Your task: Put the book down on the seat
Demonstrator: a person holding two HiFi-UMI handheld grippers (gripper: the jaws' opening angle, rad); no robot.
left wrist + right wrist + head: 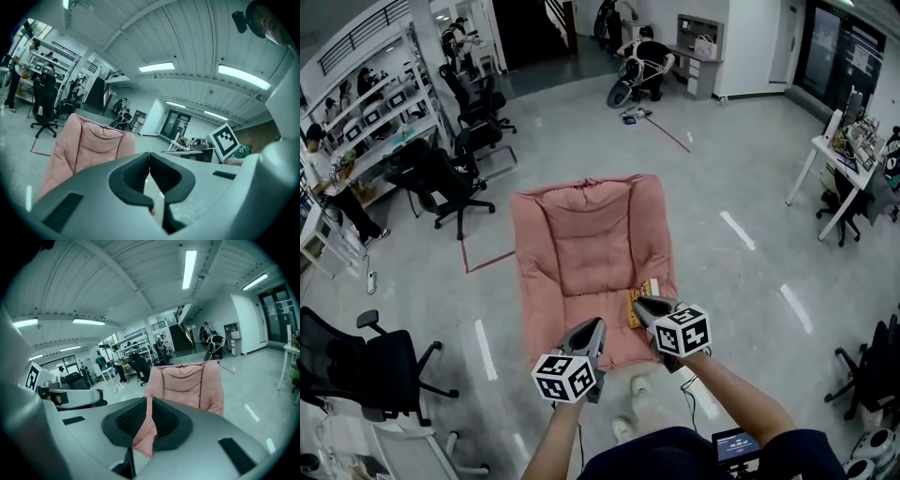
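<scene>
Head view shows the yellow book (643, 289) lying on the pink seat (581, 244), near its right edge. Just beside it, the right gripper (639, 302) has its jaws slightly apart and empty. The left gripper (598, 323) is pressed together and holds nothing.

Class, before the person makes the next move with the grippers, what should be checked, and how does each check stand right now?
1. Book lies on the pink seat: ok.
2. Right gripper free of the book, jaws a slit apart, nothing pinched: ok.
3. Left gripper empty, jaws together: ok.
4. Book lies flat and steady: cannot tell, the right gripper hides part of it.
</scene>
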